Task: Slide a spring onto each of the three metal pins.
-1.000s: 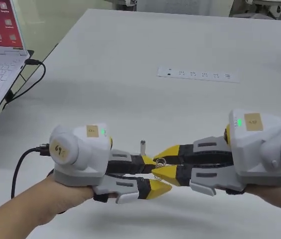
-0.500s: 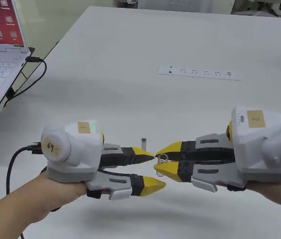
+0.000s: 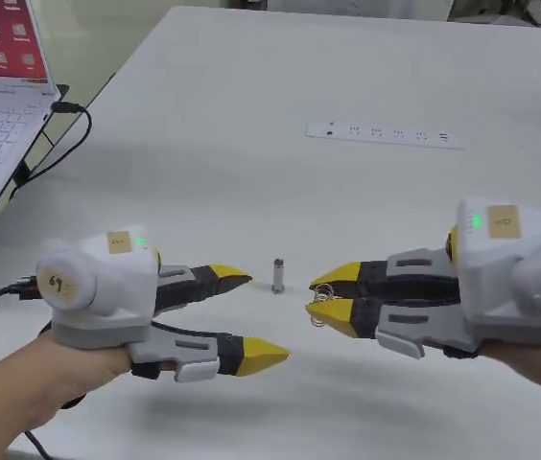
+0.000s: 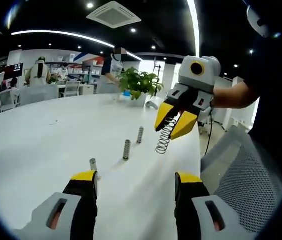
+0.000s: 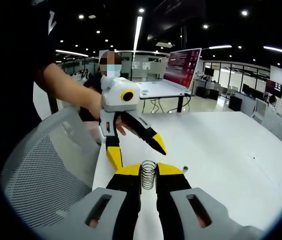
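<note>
Since a second ago the spring (image 3: 320, 305) has come away with our right hand-held gripper (image 3: 333, 292), clenched on its thin wire coils, while our left hand-held gripper (image 3: 266, 316) backs off leftward, jaws released. Between them the bare, smooth metal pin (image 3: 277, 275) stands upright on the matte white tabletop (image 3: 251, 144), left clear for threading, we judge. Two farther pins (image 4: 126, 149) already wear coils.

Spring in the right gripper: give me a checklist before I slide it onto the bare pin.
1. Right gripper shut on the spring: ok.
2. Bare pin upright, nothing on it: ok.
3. Middle pin's spring and far pin's spring in place: ok.
4. Left gripper open, clear of the bare pin: ok.
5. Spring above the bare pin: not ok, it hangs beside it.
</note>
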`<action>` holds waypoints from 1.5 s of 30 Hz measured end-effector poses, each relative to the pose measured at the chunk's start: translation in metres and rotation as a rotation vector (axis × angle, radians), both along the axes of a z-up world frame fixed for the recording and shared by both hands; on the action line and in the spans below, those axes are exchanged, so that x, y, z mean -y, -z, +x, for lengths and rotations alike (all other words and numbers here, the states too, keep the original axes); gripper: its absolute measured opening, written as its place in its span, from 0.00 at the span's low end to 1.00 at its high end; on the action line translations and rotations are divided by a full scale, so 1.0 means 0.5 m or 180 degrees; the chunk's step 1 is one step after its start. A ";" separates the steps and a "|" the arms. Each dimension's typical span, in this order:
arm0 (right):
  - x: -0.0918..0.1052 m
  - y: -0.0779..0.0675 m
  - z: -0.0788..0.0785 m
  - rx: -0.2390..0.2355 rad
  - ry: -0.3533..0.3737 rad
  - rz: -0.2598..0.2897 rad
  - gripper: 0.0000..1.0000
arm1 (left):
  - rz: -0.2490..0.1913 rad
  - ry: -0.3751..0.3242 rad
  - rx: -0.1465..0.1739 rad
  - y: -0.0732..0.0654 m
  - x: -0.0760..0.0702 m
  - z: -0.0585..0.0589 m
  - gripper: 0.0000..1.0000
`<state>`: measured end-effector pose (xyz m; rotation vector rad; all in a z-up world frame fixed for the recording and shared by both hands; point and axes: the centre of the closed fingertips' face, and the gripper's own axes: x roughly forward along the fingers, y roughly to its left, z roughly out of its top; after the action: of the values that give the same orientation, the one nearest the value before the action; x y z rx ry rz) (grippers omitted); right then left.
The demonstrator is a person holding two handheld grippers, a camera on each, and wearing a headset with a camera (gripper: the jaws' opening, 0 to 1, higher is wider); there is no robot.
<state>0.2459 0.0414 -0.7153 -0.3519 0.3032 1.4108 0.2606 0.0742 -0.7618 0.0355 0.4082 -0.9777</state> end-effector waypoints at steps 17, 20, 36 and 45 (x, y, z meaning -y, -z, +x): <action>0.016 0.013 0.034 0.0020 0.0237 -0.0069 0.08 | 0.0014 -0.0409 -0.0007 0.003 -0.077 0.006 0.85; 0.015 0.011 0.038 0.0047 0.0247 -0.0055 0.08 | 0.0004 -0.0462 -0.0010 0.003 -0.083 0.008 0.94; 0.005 0.006 0.079 0.0031 0.0432 -0.0030 0.08 | 0.0073 -0.0558 -0.0009 0.008 -0.112 0.000 0.98; -0.012 0.001 0.109 -0.0004 0.0462 -0.0021 0.08 | 0.0058 -0.0583 -0.0005 0.006 -0.114 0.001 0.98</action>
<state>0.3004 0.0477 -0.7159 -0.3279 0.3281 1.2679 0.2611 0.1310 -0.7649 0.0136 0.4143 -0.7934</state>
